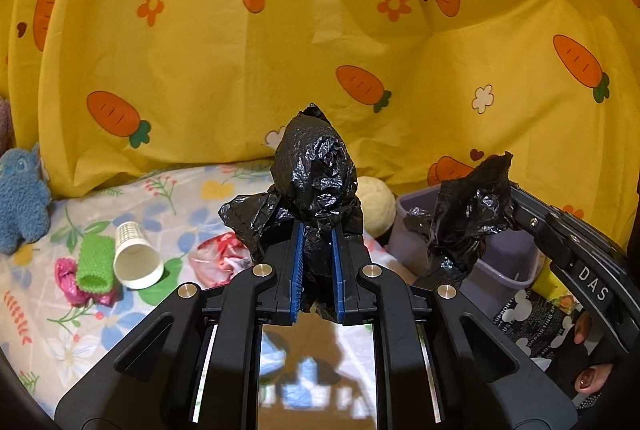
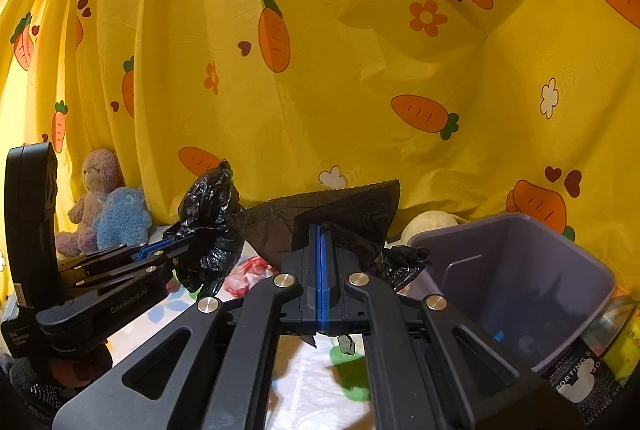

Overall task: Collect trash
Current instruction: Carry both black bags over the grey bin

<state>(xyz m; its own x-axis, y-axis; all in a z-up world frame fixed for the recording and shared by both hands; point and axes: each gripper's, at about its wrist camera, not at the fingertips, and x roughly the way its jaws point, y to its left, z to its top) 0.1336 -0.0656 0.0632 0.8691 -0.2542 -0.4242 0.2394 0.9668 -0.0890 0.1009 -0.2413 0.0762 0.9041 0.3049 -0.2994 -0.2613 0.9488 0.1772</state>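
A black trash bag [image 1: 316, 165] is stretched between both grippers above the floral bedsheet. My left gripper [image 1: 316, 230] is shut on one bunched part of it, the plastic bulging out over the blue pads. My right gripper [image 2: 322, 234] is shut on another edge of the bag [image 2: 344, 205], which fans out flat behind its fingers. Each gripper shows in the other's view: the right gripper [image 1: 520, 218] at right, the left gripper [image 2: 180, 246] at left. Loose trash lies on the sheet: a white paper cup [image 1: 134, 258], a pink wrapper [image 1: 66, 276] and a red-and-white wrapper [image 1: 218, 256].
A purple bin [image 2: 520, 270] stands open at the right, next to the right gripper. A green knit piece [image 1: 96, 262] lies by the cup. A blue plush [image 2: 118, 216], a brown bear [image 2: 96, 181] and a cream ball [image 1: 378, 203] sit against the yellow carrot-print curtain [image 1: 320, 29].
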